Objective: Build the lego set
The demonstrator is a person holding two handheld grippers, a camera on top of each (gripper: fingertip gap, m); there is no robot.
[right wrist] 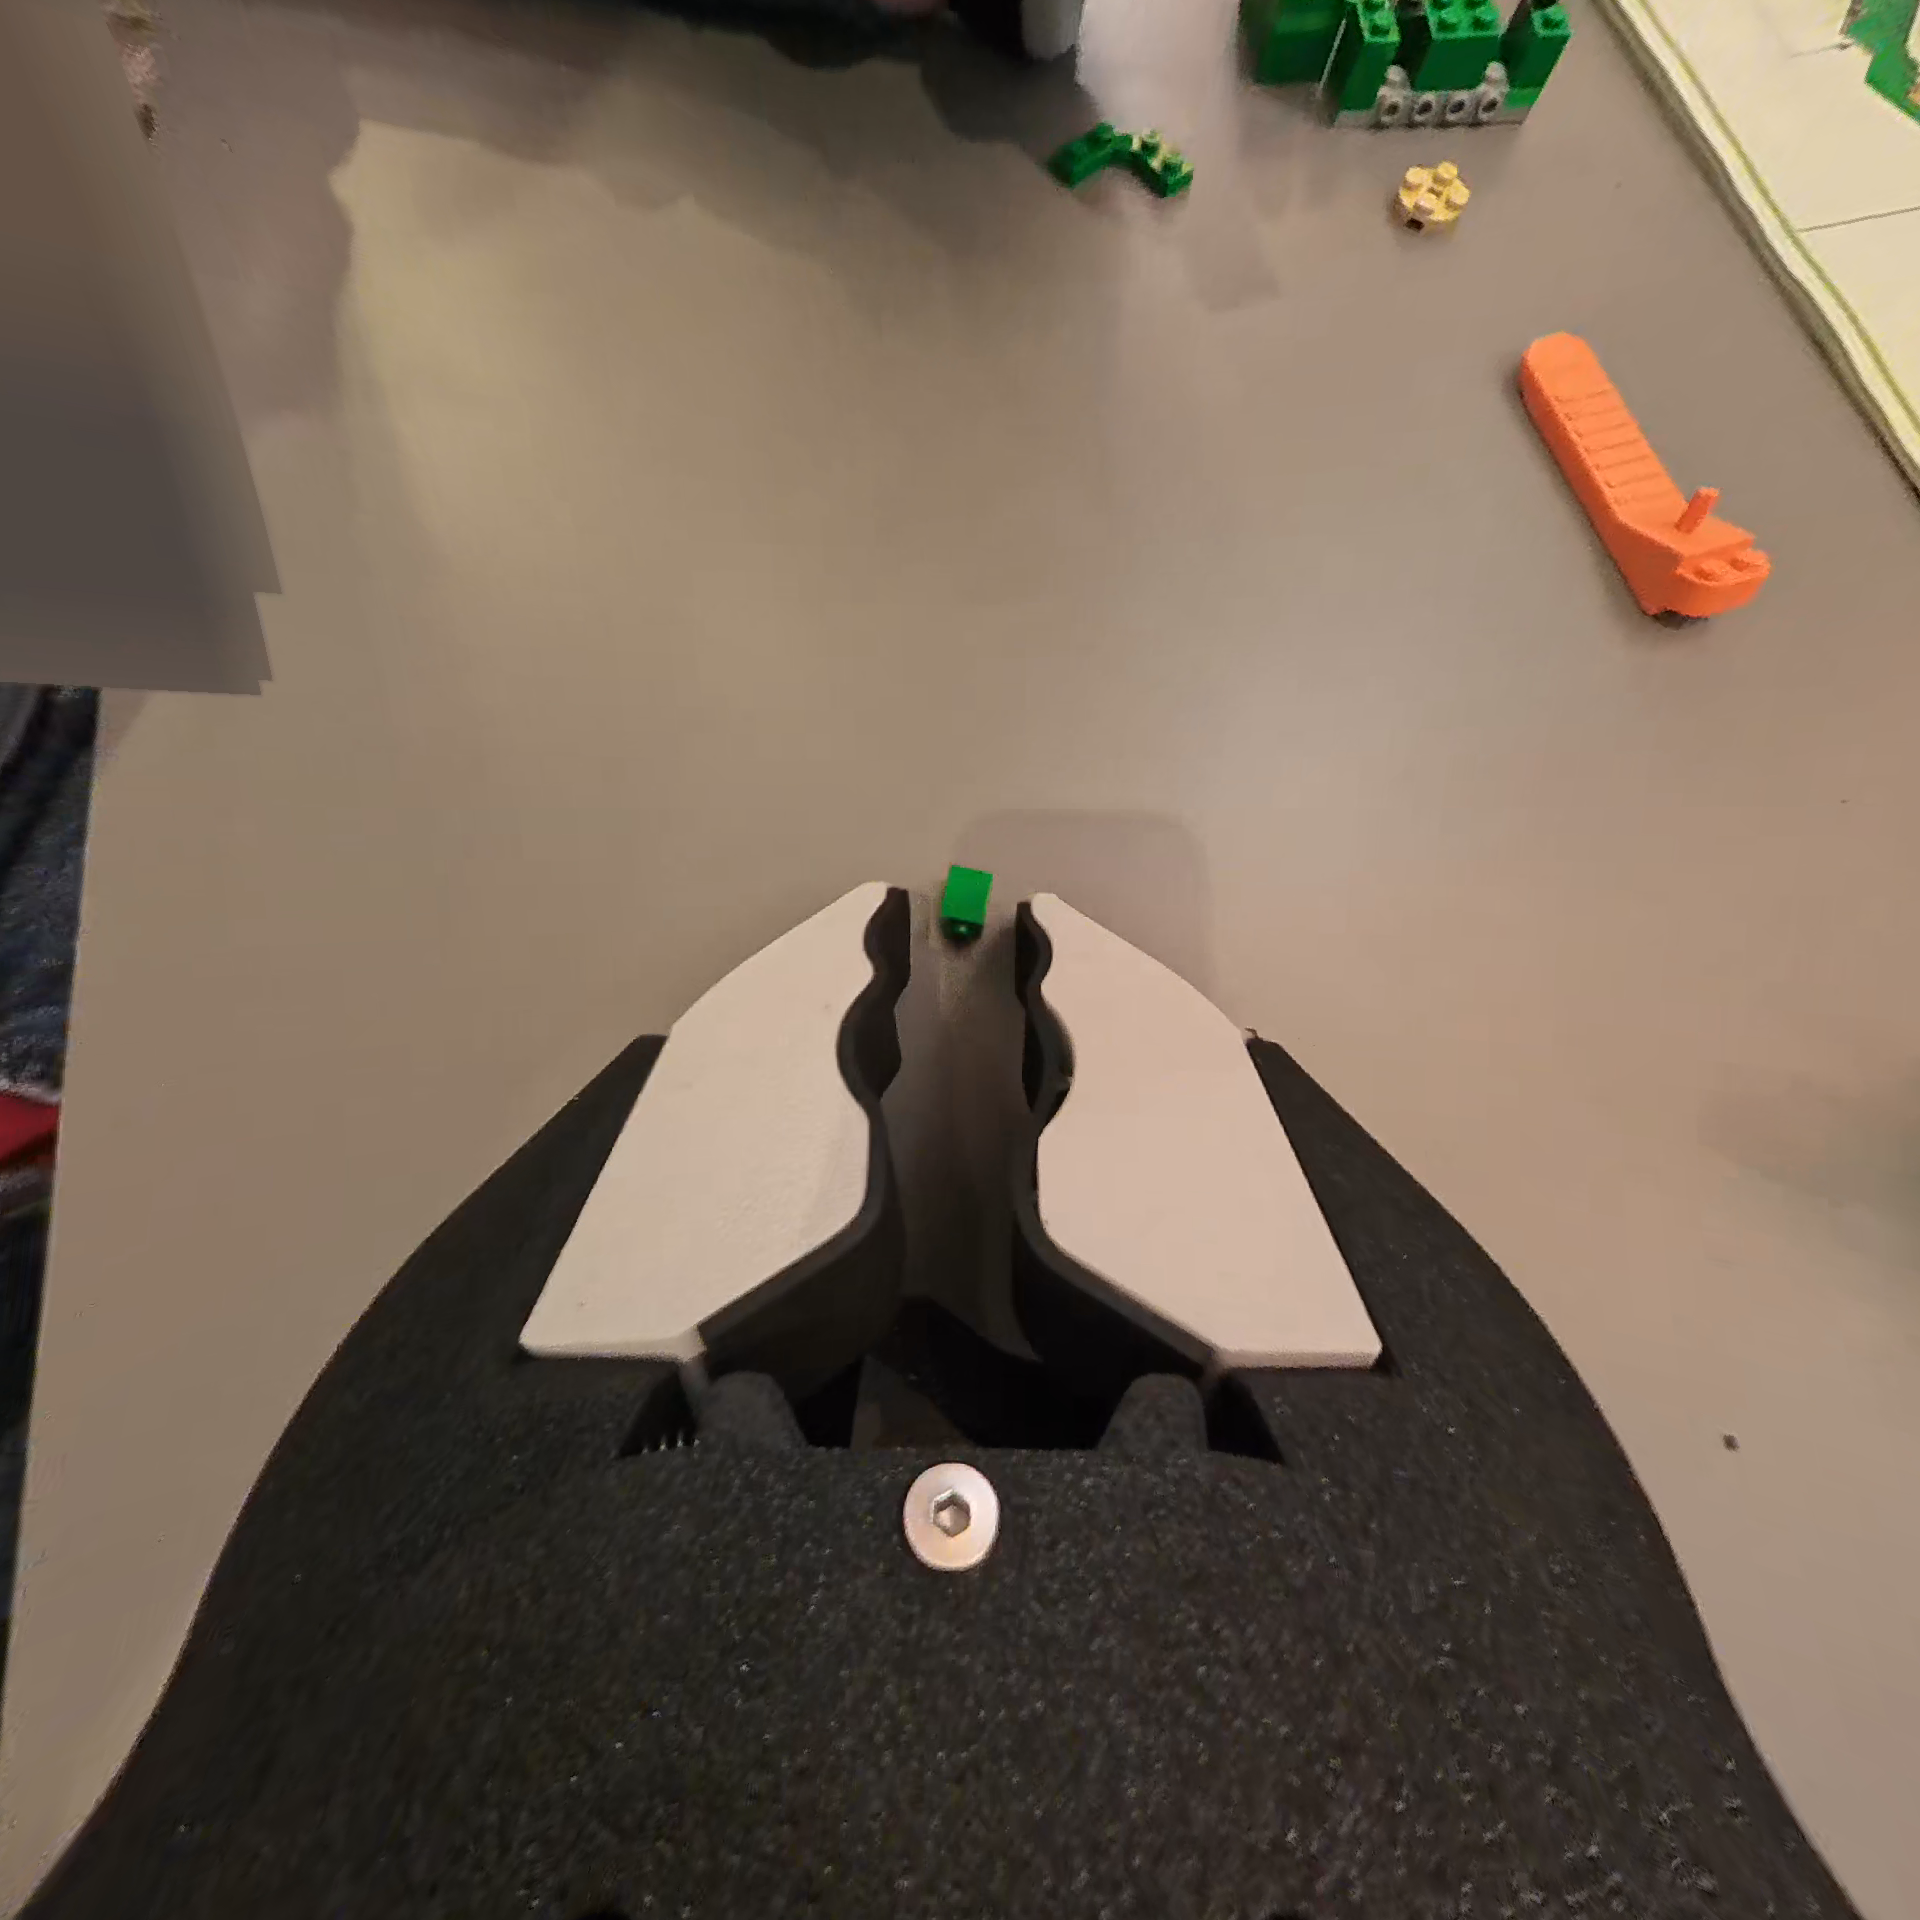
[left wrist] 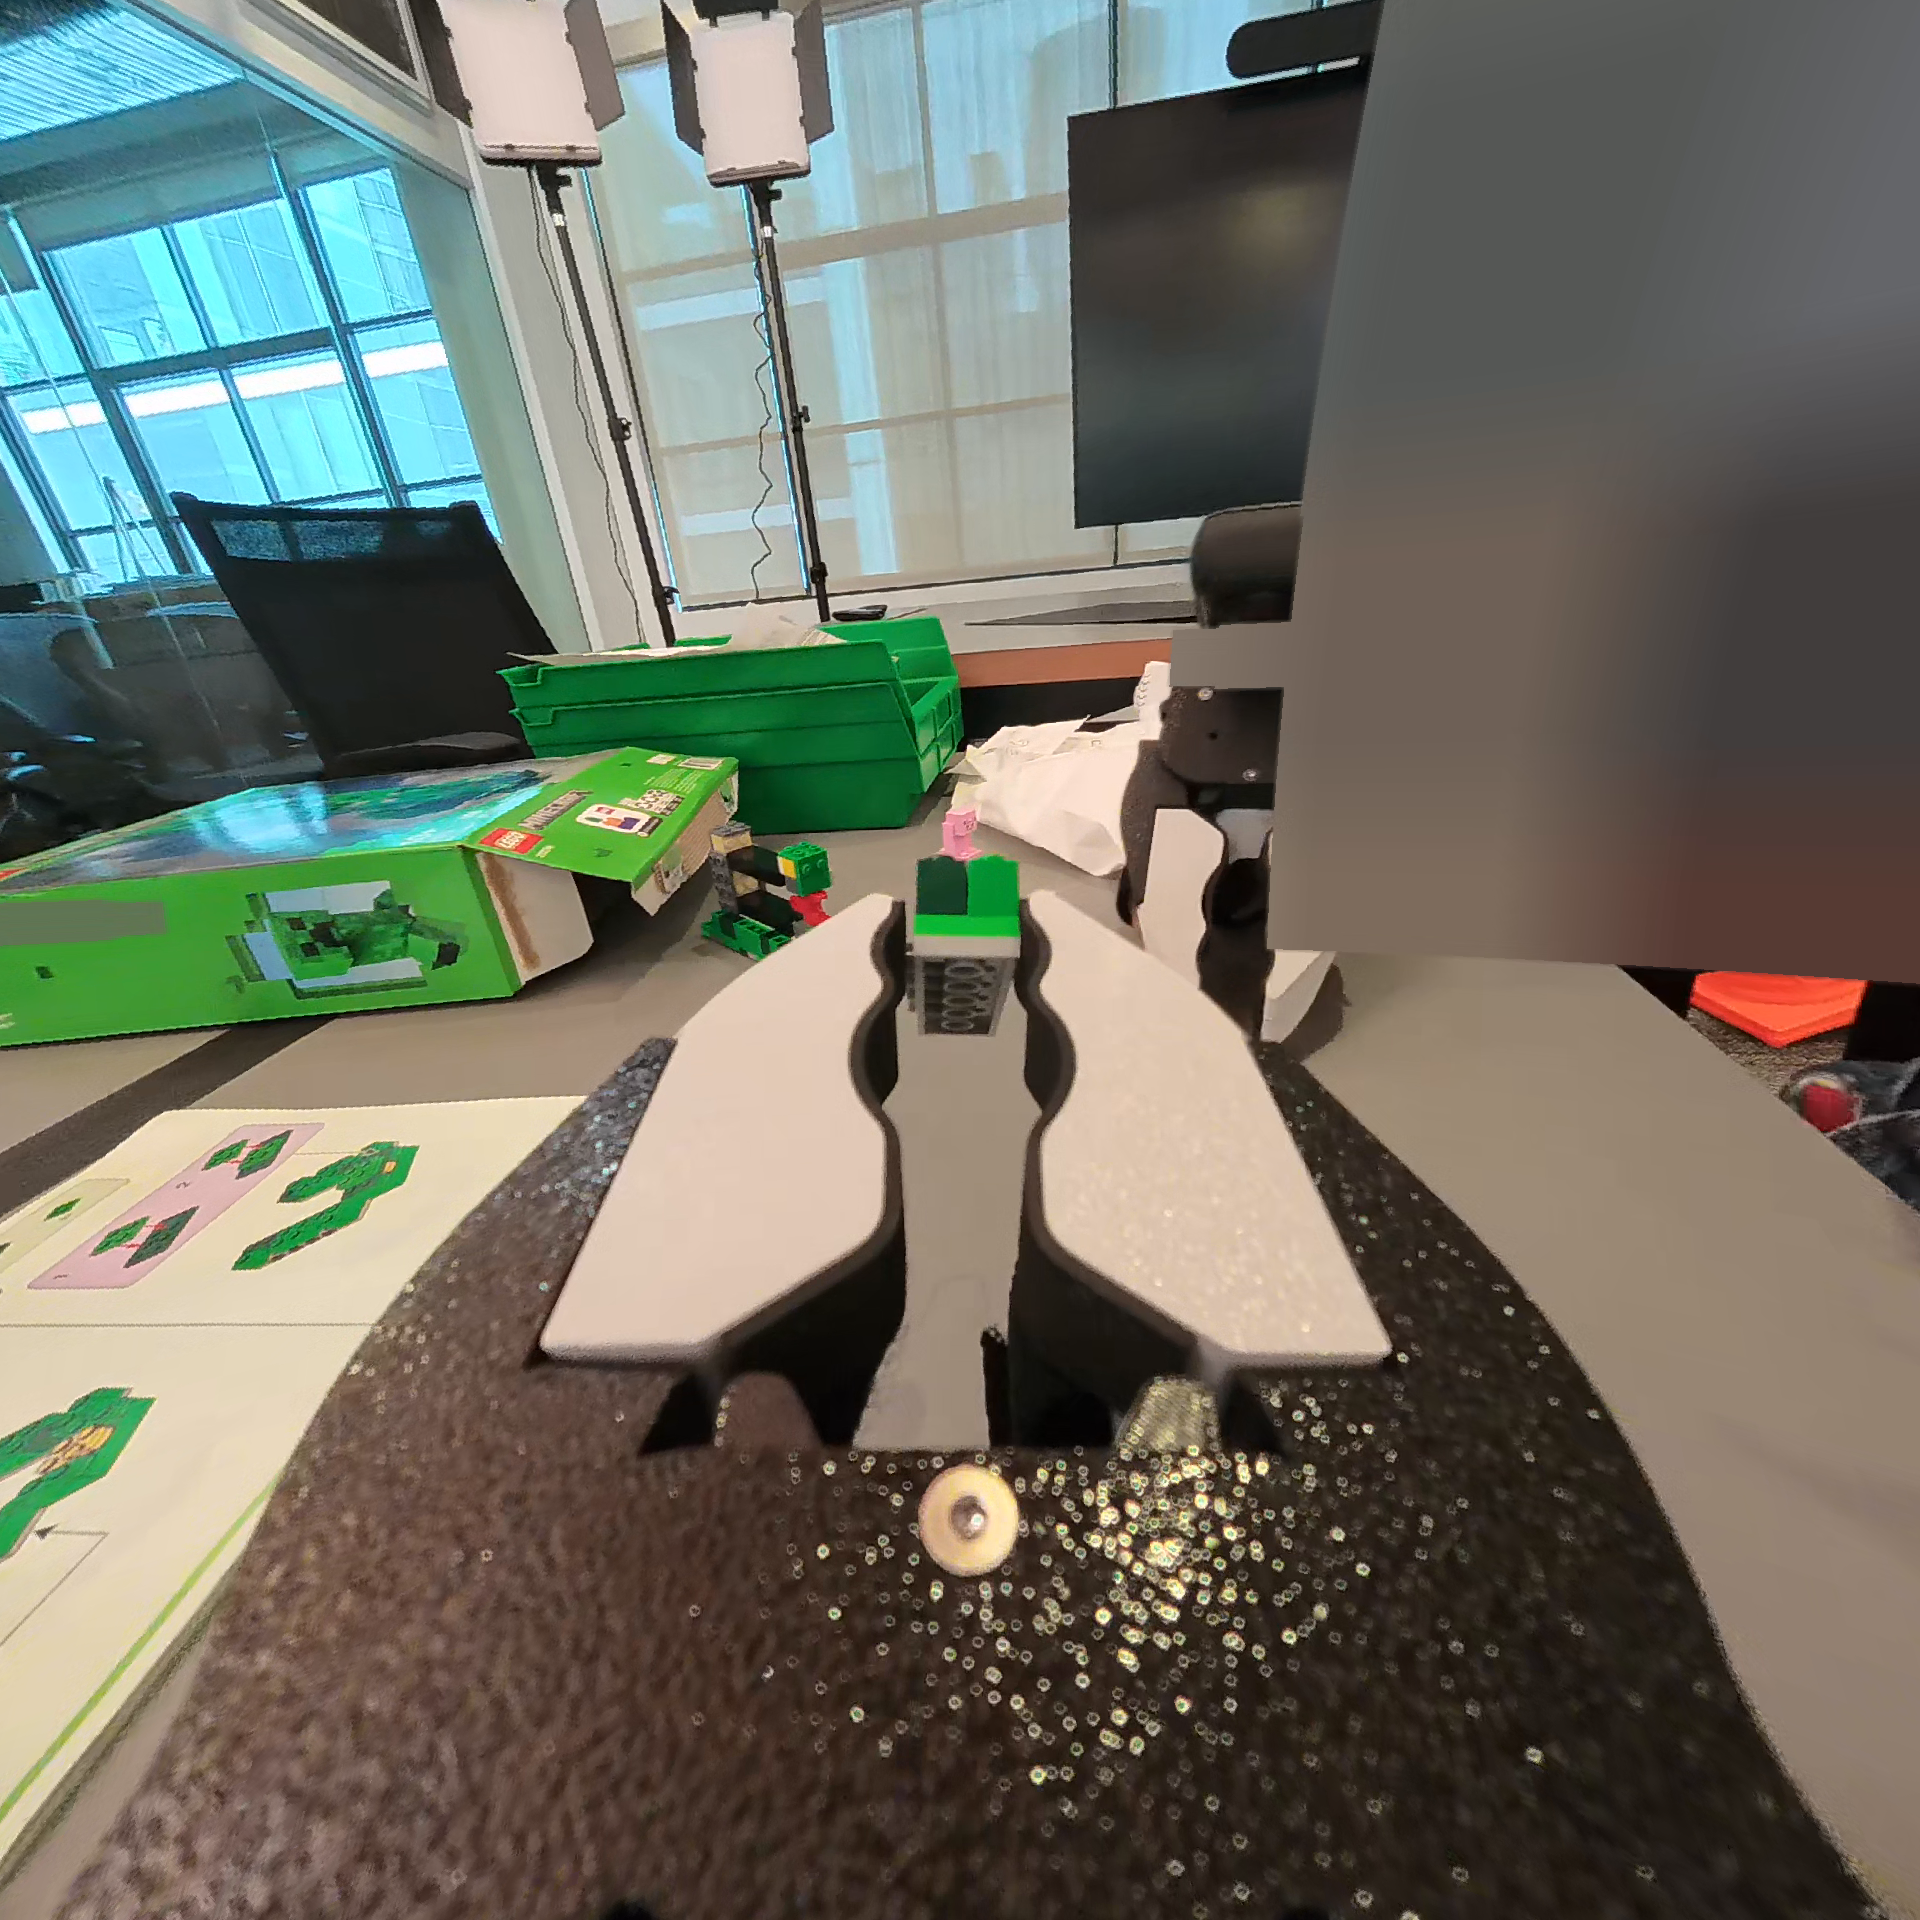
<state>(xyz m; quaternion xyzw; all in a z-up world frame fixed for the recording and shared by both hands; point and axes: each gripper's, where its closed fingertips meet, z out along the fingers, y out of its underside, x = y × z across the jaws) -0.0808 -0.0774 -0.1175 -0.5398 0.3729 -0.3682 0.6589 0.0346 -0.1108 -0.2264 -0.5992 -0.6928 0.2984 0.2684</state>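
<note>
My left gripper (left wrist: 958,940) is shut on a small Lego assembly (left wrist: 964,914), green bricks on a grey brick with holes, and holds it above the grey table (left wrist: 1507,1195). My right gripper (right wrist: 964,909) points down at the table (right wrist: 623,623), jaws open. A tiny green brick (right wrist: 966,899) lies on the table between its fingertips, touching neither. The right gripper also shows in the left wrist view (left wrist: 1231,935), to the right and beyond the held assembly.
An open green Lego box (left wrist: 312,904), instruction booklet (left wrist: 156,1299), stacked green bins (left wrist: 748,717), a small dark-green build (left wrist: 764,883) and white bags (left wrist: 1049,790) lie around. Near the right gripper: orange brick separator (right wrist: 1631,488), yellow round piece (right wrist: 1432,192), green piece (right wrist: 1122,156), green build (right wrist: 1423,52). Spacing between my two grippers at the tips: around 15 cm.
</note>
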